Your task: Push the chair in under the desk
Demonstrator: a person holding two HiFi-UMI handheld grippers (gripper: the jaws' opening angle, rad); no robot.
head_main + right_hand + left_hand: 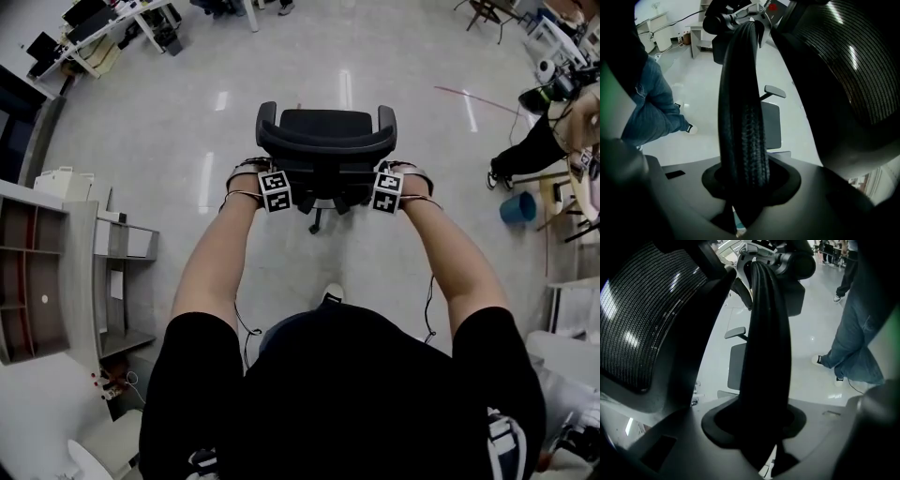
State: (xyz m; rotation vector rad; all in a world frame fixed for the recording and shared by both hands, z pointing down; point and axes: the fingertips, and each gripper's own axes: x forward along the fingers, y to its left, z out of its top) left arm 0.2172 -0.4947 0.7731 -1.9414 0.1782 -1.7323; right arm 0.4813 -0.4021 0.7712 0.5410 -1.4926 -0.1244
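Observation:
A black office chair (326, 141) stands on the pale floor in the head view with its back toward me. My left gripper (279, 184) sits at the left end of the backrest's top edge and my right gripper (382, 184) at the right end. In the left gripper view the black backrest edge (766, 348) runs straight out from between the jaws of the left gripper (759, 427), which are closed round it. In the right gripper view the textured edge (743, 117) sits the same way in the right gripper (747, 187). Mesh (642, 319) of the backrest fills one side.
A grey desk with shelves (80, 272) stands at the left. Desks with monitors (94, 33) are at the far left. At the right a person (539, 141) crouches near a blue bucket (517, 207). A second chair (737, 364) stands farther off. Legs in jeans (855, 348) stand close behind the backrest.

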